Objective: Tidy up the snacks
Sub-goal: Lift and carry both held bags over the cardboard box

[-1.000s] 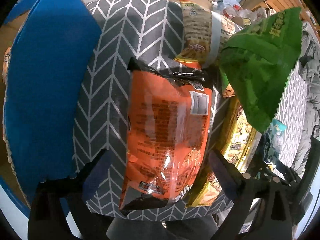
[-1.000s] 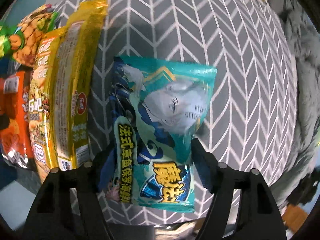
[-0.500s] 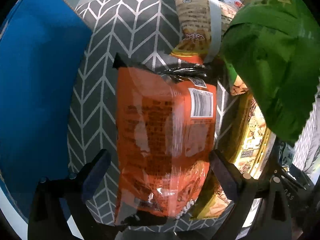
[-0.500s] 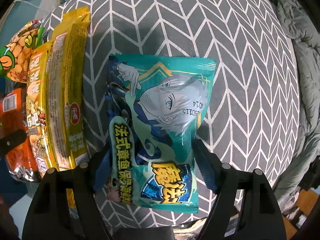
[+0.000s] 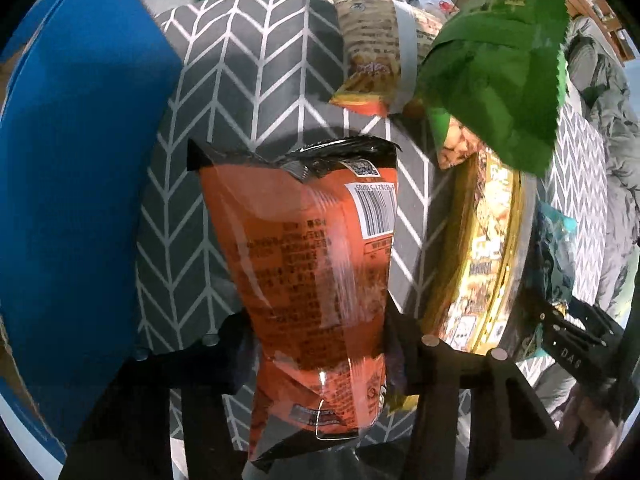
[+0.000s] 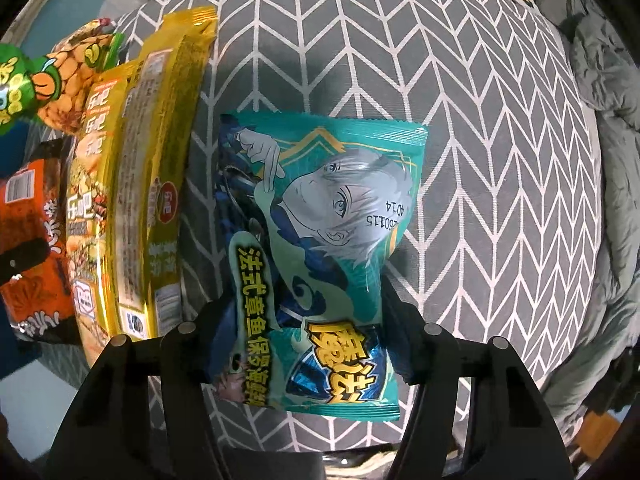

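Through my left wrist camera, my left gripper [image 5: 320, 344] points down at a glossy orange snack bag [image 5: 316, 264], crinkled film with a black crimped top and a white barcode; my jaws are closing, the pads already pinching its lower half. It sits over grey cloth with a white herringbone pattern [image 5: 248, 92]. A smooth blue panel [image 5: 80, 184] stands to the left, and a green bag with a serrated edge [image 5: 500, 72] juts in at upper right, covering part of a shiny yellow bag [image 5: 488, 256] just beside mine. Through my right wrist camera, my right gripper [image 6: 304, 336] is likewise closing, pads squeezing the lower part of a teal foil packet [image 6: 320, 216] printed with a cartoon figure, puffy and creased at the waist, over the same cloth. The yellow packs lie just left; a rumpled grey quilt [image 6: 600, 80] borders the right.
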Demonstrator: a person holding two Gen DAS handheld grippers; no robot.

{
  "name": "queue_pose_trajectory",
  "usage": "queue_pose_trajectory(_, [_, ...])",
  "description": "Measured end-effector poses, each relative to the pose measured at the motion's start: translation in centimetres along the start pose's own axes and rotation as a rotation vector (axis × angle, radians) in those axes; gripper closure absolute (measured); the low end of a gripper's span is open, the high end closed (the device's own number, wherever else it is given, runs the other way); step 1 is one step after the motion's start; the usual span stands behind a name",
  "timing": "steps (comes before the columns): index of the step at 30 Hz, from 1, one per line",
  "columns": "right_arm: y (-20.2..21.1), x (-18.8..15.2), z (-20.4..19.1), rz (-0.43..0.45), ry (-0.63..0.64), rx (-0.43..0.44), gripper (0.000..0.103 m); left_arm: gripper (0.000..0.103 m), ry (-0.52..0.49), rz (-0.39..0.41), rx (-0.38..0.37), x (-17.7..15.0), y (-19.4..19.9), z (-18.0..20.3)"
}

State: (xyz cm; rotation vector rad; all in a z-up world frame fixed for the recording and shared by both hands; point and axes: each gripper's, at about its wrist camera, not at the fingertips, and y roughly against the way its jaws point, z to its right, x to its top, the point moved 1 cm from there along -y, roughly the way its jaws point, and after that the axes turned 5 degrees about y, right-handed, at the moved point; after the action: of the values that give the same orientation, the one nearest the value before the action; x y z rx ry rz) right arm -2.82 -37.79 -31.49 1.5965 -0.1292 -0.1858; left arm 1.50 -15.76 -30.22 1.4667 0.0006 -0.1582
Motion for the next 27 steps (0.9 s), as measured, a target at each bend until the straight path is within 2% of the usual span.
queue_pose_trajectory(11, [4.2, -1.0, -0.7, 0.050, 0.043, 0.069, 0.040, 0.052, 0.011, -0.011, -0.041, -1.7, 0.2, -3.1])
queue_pose_trajectory(16, [7.0, -1.2, -1.9, 0.091, 0.090, 0.089, 0.040, 0.052, 0.018, 0.022, -0.059, -2.6, 2.2, -3.8])
queue_pose_trajectory(24, [10.8, -1.2, -3.1, 0.118, 0.140, 0.128, 0.040, 0.052, 0.009, 0.062, -0.078, -2.3, 4.3, -3.9])
queue_pose_trajectory(27, [12.0, -1.0, -3.4, 0.129, 0.154, 0.142, 0.040, 0.052, 0.012, 0.085, -0.094, -2.1, 6.6, -3.9])
